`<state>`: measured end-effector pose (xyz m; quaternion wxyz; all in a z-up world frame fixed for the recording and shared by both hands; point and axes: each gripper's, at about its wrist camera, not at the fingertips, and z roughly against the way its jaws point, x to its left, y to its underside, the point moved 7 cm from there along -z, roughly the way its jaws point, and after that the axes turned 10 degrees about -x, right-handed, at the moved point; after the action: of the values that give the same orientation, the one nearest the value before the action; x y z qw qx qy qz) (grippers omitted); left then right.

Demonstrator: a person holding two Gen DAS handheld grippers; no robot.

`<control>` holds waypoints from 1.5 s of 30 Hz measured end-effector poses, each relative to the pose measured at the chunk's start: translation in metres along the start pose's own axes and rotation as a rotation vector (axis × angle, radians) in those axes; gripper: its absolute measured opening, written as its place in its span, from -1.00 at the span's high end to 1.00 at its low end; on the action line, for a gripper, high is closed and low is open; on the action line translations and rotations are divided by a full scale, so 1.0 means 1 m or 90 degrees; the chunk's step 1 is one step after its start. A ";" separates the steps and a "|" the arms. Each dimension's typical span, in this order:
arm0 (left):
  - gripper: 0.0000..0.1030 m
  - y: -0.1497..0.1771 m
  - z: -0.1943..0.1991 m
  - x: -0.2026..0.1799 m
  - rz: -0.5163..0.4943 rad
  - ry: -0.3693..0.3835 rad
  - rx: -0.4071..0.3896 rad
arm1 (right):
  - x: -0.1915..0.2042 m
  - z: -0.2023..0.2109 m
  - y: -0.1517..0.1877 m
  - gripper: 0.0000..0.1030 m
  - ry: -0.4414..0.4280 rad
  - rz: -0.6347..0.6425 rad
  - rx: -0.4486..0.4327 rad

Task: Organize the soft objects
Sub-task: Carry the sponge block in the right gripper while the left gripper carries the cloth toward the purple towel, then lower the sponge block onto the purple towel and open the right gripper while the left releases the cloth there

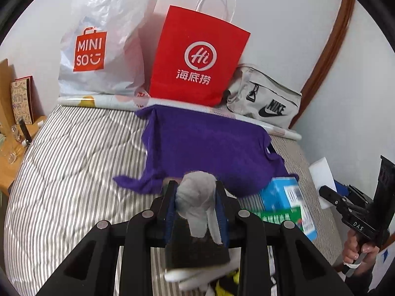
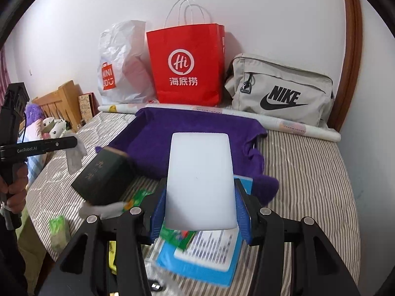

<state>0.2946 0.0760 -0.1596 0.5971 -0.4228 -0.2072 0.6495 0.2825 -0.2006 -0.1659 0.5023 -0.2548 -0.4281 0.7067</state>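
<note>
A striped bed [image 2: 308, 172] is shown from two wrist views. Along its far edge, against the wall, a white plastic bag [image 1: 103, 46], a red paper bag [image 1: 197, 56] and a grey Nike bag [image 2: 281, 91] are stood side by side behind a rolled sheet [image 1: 103, 100]. A purple cloth [image 1: 209, 148] is spread flat on the bed just in front of the roll.

The left gripper [image 1: 196, 197] is closed narrowly on a grey fabric bundle [image 1: 197, 187], which is pinched between the blue pads [image 1: 170, 212]; a dark block [image 2: 106, 177] with a white strip beneath it hangs from the same bundle, above the bed's near left part. The gripper handle is grasped by a hand [image 2: 14, 185].

The right gripper [image 2: 201, 204] is held at a middling width on a white foam block [image 2: 200, 180], which is clamped upright between the fingers [image 2: 158, 212]. The block is carried above a blue box [image 2: 197, 261] and green packets [image 2: 138, 197] lying near the bed's near edge, beside the cloth's near corner. The other hand [image 1: 355, 249] is seen on this gripper's handle at the bed's right edge.

A wooden headboard [image 2: 61, 98] and soft toys [image 2: 49, 125] are seen at the bed's left end, with a wooden side table [image 1: 9, 162] beside it.
</note>
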 end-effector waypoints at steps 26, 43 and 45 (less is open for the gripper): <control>0.46 -0.056 -0.133 0.012 -0.005 -0.056 0.087 | -0.040 -0.129 -0.041 0.04 0.014 0.010 0.059; 0.45 -0.057 -0.210 0.034 -0.006 -0.066 0.158 | -0.051 -0.194 -0.022 0.04 0.002 0.024 0.153; 0.44 -0.055 -0.216 0.034 -0.008 -0.066 0.168 | -0.051 -0.199 -0.019 0.04 0.001 0.024 0.162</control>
<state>0.5023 0.0686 -0.2474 0.6400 -0.3053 -0.1533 0.6882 0.4677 -0.1764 -0.2528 0.5179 -0.1977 -0.3298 0.7642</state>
